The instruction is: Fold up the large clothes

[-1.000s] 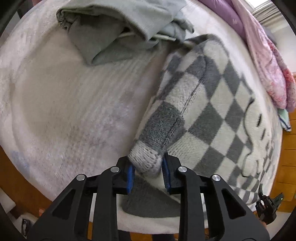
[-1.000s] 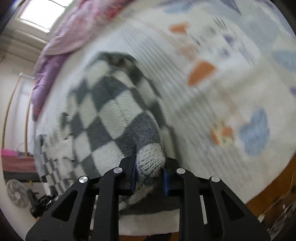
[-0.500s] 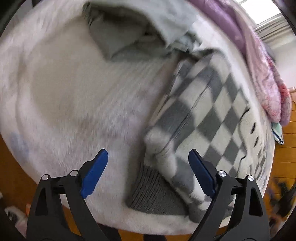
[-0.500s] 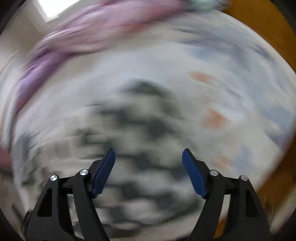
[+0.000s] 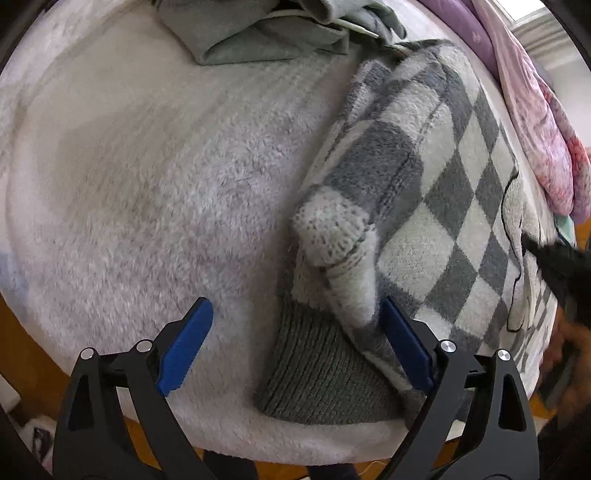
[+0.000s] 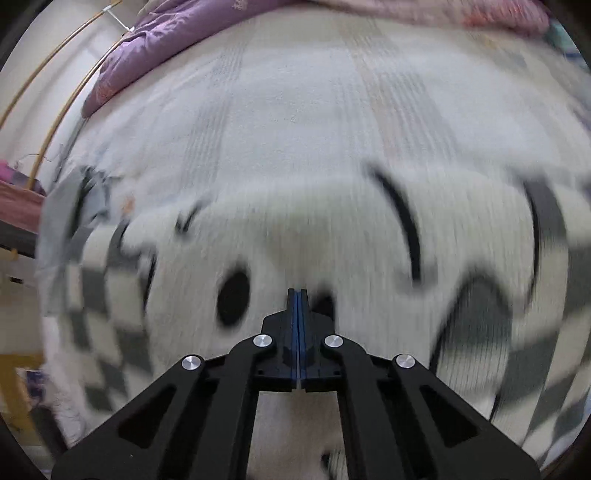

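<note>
A grey and white checkered sweater [image 5: 436, 177] lies on a fluffy white bedspread [image 5: 155, 177]. Its sleeve is folded over the body, the white cuff [image 5: 332, 232] resting above the dark ribbed hem [image 5: 317, 373]. My left gripper [image 5: 295, 325] is open and empty, its jaws wide either side of the hem and cuff. In the right wrist view my right gripper [image 6: 297, 295] is shut with nothing between its pads, low over the sweater's white cartoon front [image 6: 332, 229], which is motion-blurred. The right gripper's black body also shows in the left wrist view [image 5: 561, 266].
A crumpled grey-green garment [image 5: 266, 29] lies at the far side of the bed. A pink and purple quilt [image 5: 532, 110] is bunched along the right edge; it also shows in the right wrist view [image 6: 177, 40]. Wooden floor [image 5: 22, 354] lies below the near edge.
Both grippers let go of the sleeve cuffs and the sleeves now lie folded on the sweater. The left stayed open near the hem; the right swung over the sweater front and closed empty.
</note>
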The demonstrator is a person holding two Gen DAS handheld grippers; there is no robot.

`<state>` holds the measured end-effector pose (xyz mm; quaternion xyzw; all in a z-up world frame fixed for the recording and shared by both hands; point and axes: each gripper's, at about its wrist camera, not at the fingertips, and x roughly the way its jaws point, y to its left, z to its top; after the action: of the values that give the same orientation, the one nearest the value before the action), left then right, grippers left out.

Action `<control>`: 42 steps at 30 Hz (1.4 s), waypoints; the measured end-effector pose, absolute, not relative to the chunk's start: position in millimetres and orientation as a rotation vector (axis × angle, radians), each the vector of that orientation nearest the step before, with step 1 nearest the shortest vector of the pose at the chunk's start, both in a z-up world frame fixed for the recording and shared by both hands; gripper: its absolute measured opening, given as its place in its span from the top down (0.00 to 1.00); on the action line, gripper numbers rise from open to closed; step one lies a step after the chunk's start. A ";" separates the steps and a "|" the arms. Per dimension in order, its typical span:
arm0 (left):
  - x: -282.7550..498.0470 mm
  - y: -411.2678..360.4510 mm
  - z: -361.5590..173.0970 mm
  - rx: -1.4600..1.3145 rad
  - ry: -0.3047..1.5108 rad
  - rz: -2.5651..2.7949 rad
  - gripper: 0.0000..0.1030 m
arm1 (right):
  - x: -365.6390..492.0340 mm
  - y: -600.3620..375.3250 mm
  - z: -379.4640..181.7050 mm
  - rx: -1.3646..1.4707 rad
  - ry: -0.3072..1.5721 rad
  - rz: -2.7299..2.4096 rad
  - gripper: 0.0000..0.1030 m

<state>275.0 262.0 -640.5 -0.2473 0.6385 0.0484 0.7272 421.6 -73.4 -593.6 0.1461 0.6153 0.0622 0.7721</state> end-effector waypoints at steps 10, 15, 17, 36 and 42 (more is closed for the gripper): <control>266.4 260.3 -643.5 -0.521 1.417 0.102 0.11 | 305.2 -82.6 -631.5 0.480 1.429 0.152 1.00; 271.1 252.0 -646.8 -0.581 1.436 0.098 0.11 | 318.0 -75.5 -630.0 0.436 1.415 0.177 1.00; 269.5 249.4 -647.9 -0.585 1.449 0.084 0.12 | 315.4 -79.0 -620.4 0.434 1.390 0.207 1.00; 277.9 218.3 -541.9 -0.721 1.319 -0.190 0.82 | 235.1 67.6 -521.4 0.005 0.956 0.658 0.16; 283.5 213.9 -536.3 -0.747 1.320 -0.208 0.83 | 262.8 87.2 -537.2 -0.007 0.910 0.594 0.16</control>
<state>283.5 213.9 -536.3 -0.3383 0.5975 -0.0940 0.7209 262.8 87.2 -537.2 -0.0035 0.4328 0.2828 0.8560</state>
